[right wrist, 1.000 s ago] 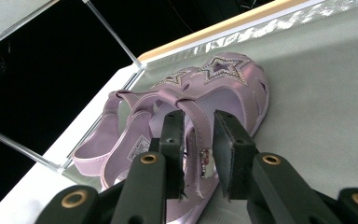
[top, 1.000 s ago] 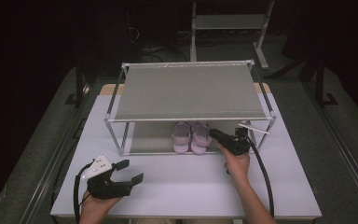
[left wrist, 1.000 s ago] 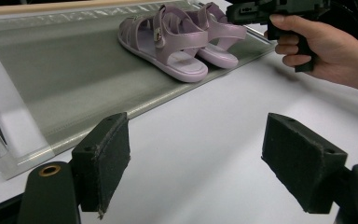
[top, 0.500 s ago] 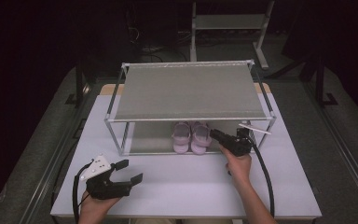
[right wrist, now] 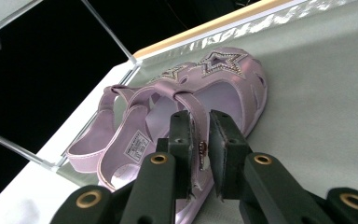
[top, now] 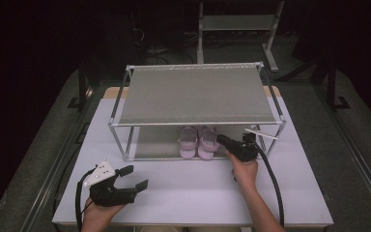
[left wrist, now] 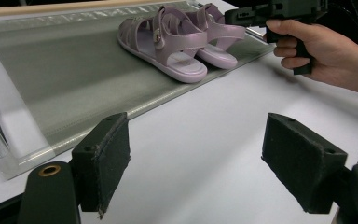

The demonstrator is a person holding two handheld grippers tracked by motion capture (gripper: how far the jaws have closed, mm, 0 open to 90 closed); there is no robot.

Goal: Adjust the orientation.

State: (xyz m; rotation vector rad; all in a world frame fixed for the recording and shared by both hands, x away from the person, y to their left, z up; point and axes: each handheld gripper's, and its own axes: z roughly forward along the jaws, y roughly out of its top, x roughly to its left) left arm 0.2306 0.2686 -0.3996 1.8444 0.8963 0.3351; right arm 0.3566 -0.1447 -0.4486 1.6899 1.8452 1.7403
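Note:
Two pale purple sandals stand side by side on the rack's lower shelf (top: 149, 142), a left sandal (top: 188, 141) and a right sandal (top: 207, 140). My right gripper (top: 221, 140) reaches in level from the right. Its jaws have just been closing, and in the right gripper view the gripper (right wrist: 200, 140) stands shut on the ankle strap (right wrist: 196, 122) of the nearer sandal (right wrist: 228, 88). My left gripper (top: 133, 176) rests on the table at the front left, open and holding nothing. In the left gripper view, the gripper (left wrist: 191, 168) faces both sandals (left wrist: 168, 42).
The grey two-shelf rack (top: 193, 94) with thin metal posts stands at the back of the white table (top: 198, 193); its top shelf hangs over the sandals. The right gripper's cable (top: 273, 186) trails back along the table. Dark floor surrounds the table.

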